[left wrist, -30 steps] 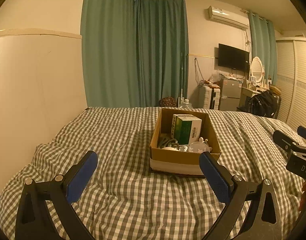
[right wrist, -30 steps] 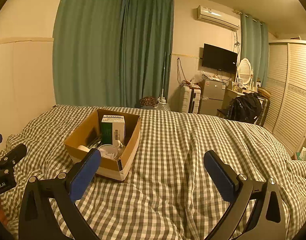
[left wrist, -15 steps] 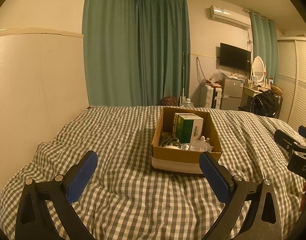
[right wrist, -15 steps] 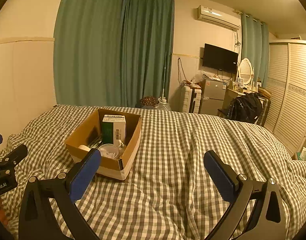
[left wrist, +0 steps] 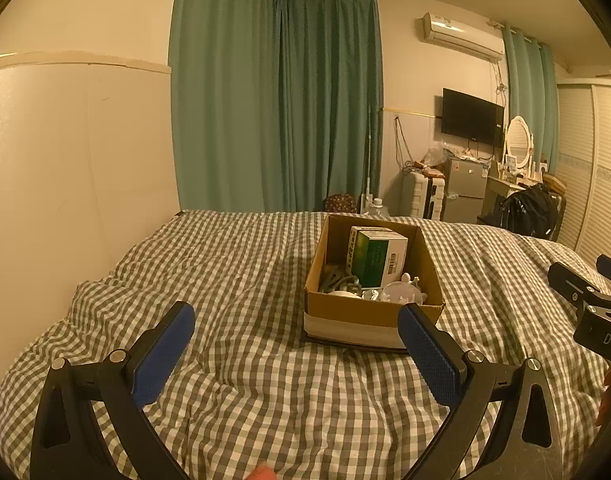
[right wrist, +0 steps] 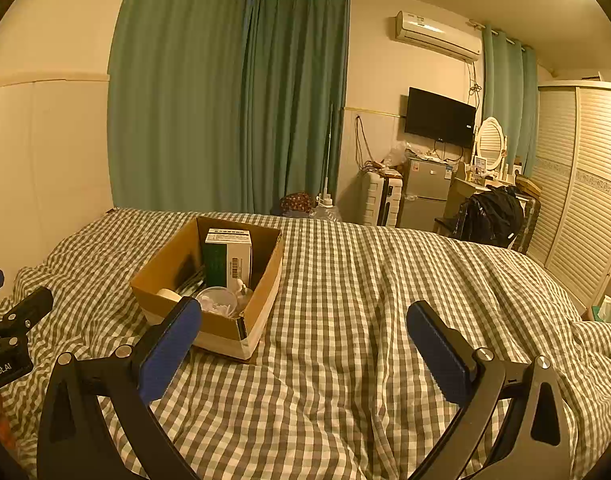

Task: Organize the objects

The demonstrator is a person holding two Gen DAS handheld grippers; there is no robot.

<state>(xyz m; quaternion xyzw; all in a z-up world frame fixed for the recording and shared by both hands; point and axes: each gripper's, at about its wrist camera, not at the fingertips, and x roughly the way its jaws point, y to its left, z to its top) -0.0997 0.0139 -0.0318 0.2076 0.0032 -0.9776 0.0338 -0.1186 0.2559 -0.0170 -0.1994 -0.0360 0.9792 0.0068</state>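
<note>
- A bed (left wrist: 225, 360) under a green-and-white checked quilt fills the lower part of both views; the quilt is rumpled, with folds running toward the near edge.
- An open cardboard box (left wrist: 369, 312) sits on the quilt about mid-bed, well in from every edge and somewhat nearer the foot edge.
- In the box, a green-and-white carton (left wrist: 379, 256) stands upright toward the far wall; a clear cup (right wrist: 217, 298), a roll of tape (right wrist: 170, 294) and some dark cables lie at the near end. Smaller white bits beside the cup are too small to make out.
- Beyond the foot edge hang green curtains (left wrist: 277, 120). To their right are an air conditioner (left wrist: 461, 34) high on the wall, a dark TV (left wrist: 471, 118), a small fridge (left wrist: 465, 188), a white suitcase (left wrist: 419, 196) and a black backpack (left wrist: 531, 212).
- A louvred wardrobe (right wrist: 585, 200) lines the right side; a pale panelled wall runs along the bed's left edge.
- The left gripper (left wrist: 297, 350) hovers over the near part of the quilt, blue pads spread wide, nothing between them; the box lies ahead, just right of centre.
- The right gripper (right wrist: 305, 338) also hovers with its pads wide apart and empty; the box is ahead on its left, behind the left pad.
- Compared with a second ago, the box sits a touch more to the right in the left view, and both grippers have stayed spread; the box and its contents have not moved.
</note>
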